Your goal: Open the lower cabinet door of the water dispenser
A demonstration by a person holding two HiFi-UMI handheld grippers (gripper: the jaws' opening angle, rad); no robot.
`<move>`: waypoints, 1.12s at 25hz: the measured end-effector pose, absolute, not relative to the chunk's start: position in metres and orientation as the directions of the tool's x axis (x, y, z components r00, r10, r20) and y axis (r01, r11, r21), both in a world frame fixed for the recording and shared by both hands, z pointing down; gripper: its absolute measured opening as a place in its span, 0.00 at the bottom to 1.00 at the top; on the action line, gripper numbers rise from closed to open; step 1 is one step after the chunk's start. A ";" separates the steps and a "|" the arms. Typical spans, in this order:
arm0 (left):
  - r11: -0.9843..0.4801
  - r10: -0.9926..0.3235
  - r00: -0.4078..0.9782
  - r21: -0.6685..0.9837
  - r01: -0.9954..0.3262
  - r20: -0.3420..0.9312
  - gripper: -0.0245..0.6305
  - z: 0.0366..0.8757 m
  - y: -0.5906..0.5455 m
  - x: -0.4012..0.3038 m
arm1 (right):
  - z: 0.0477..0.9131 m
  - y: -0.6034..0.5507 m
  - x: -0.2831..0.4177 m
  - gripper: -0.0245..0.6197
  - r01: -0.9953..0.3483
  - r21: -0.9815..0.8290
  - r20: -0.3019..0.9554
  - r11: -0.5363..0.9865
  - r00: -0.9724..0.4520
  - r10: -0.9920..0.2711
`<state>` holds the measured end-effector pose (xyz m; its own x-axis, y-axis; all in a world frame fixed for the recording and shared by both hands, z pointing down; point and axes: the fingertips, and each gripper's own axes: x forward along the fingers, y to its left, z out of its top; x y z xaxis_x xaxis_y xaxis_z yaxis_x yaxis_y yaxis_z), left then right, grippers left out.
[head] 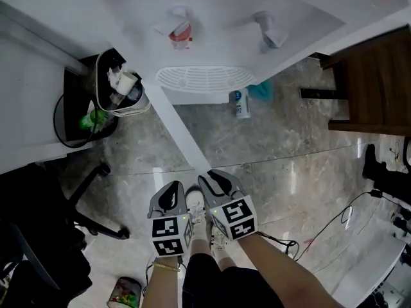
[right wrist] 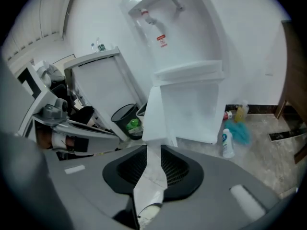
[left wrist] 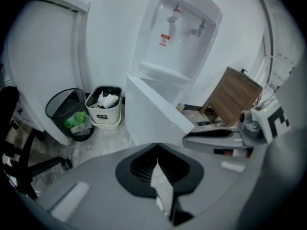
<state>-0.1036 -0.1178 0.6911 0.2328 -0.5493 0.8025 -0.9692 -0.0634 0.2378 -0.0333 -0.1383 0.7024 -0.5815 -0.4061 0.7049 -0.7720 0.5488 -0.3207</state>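
The white water dispenser [head: 218, 18] stands at the top of the head view with two taps above its drip grille. Its lower cabinet door [head: 180, 133] stands swung out toward me and shows edge-on as a thin white strip. Both grippers hang side by side just short of the door's free end. My left gripper [head: 172, 191] has its jaw tips together with nothing held; in its own view the door [left wrist: 153, 114] lies ahead. My right gripper [head: 215, 177] keeps a narrow gap, with only floor showing in it, and the door edge [right wrist: 156, 114] stands just beyond the tips.
A white bin full of rubbish [head: 122, 92] and a black mesh bin [head: 80, 117] stand left of the dispenser. A spray bottle [head: 241, 102] and a teal cloth [head: 261, 90] lie at its right foot. A wooden cabinet [head: 379, 82] is at the right, an office chair [head: 38, 236] at the lower left, and cables [head: 334, 223] on the floor.
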 end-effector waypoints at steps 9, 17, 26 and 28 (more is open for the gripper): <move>0.051 -0.535 0.149 0.208 -0.977 0.832 0.05 0.702 -0.085 -0.157 | 0.707 -0.102 -0.111 0.04 -0.685 -0.378 0.702 0.622 -0.651 -0.290; 0.055 -0.525 0.168 0.231 -0.971 0.834 0.05 0.683 -0.073 -0.148 | 0.685 -0.095 -0.089 0.04 -0.704 -0.351 0.717 0.618 -0.626 -0.307; -0.005 -0.503 0.231 0.265 -0.964 0.833 0.05 0.585 -0.057 -0.091 | 0.575 -0.069 -0.023 0.04 -0.743 -0.332 0.692 0.581 -0.610 -0.386; -0.018 -0.499 0.238 0.264 -0.964 0.833 0.05 0.569 -0.050 -0.083 | 0.558 -0.064 -0.010 0.04 -0.765 -0.325 0.696 0.556 -0.591 -0.408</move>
<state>-0.0828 -0.0497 0.5688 0.2380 -0.4992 0.8332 -0.9642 -0.0183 0.2645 -0.0100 -0.0640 0.5584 -0.5915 -0.4077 0.6956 -0.7651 0.5560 -0.3247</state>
